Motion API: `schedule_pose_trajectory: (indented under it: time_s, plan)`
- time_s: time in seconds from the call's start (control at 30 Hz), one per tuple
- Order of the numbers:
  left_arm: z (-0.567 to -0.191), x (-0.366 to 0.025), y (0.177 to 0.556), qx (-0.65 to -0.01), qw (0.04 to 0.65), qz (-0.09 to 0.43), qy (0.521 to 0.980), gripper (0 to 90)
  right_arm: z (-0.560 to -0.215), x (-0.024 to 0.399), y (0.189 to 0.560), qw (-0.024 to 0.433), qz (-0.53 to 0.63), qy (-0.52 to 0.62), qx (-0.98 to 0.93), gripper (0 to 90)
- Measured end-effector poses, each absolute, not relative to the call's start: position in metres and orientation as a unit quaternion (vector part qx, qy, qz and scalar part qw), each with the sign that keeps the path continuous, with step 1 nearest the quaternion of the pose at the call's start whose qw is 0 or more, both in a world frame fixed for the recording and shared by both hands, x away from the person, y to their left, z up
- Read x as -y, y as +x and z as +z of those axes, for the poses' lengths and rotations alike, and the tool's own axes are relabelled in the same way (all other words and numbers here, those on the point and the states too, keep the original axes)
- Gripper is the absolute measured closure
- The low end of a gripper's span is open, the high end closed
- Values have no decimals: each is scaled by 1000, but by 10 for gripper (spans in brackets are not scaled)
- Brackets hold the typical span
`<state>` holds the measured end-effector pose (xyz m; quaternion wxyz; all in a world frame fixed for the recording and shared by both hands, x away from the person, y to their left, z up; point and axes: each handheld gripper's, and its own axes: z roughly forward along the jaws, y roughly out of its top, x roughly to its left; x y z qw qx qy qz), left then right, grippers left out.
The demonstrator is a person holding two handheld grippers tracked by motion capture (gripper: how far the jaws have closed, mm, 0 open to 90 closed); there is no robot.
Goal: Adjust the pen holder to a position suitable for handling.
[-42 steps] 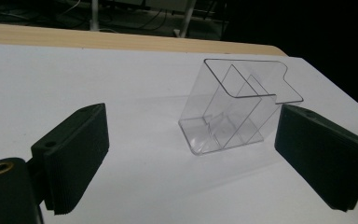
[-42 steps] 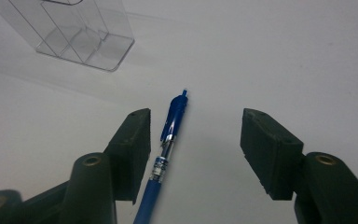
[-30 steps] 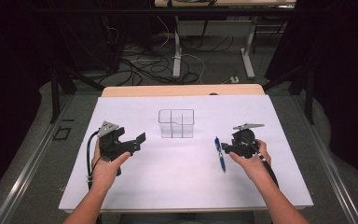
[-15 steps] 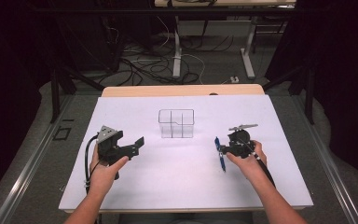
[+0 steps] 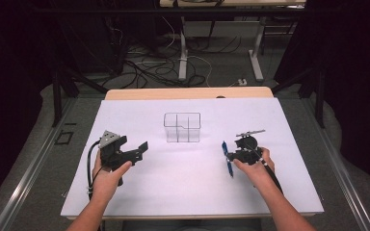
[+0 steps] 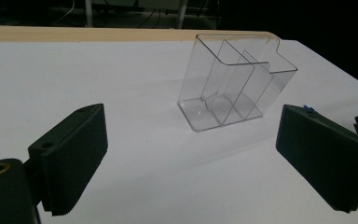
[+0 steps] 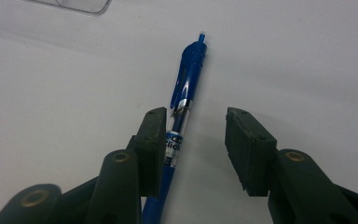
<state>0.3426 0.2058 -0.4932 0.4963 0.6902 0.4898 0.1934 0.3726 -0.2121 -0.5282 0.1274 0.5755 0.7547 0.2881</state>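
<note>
Pen flat on table; clear organizer upright, well apart.
Right gripper low, jaws closing, astride pen, not clamped; left gripper wide, empty.

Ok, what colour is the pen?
Blue pen, clearest in the right gripper view.

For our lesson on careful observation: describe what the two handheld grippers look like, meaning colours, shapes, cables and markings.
Both are black. The left gripper carries a grey three-cornered plate and trails a black cable; its wide flat pads have ribbed edges. The right gripper bears a thin grey bar on top; its jaw arms show brass-coloured rivets. Forearms are bare.
</note>
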Motion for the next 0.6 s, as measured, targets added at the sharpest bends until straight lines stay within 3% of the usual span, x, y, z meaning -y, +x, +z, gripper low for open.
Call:
schedule_pose_trajectory:
  time_s: [0.6]
  plan:
    - [-494, -203, 344, -489, 494, 191, 693, 99, -539, 198, 371, 101, 259, 578, -767, 631]
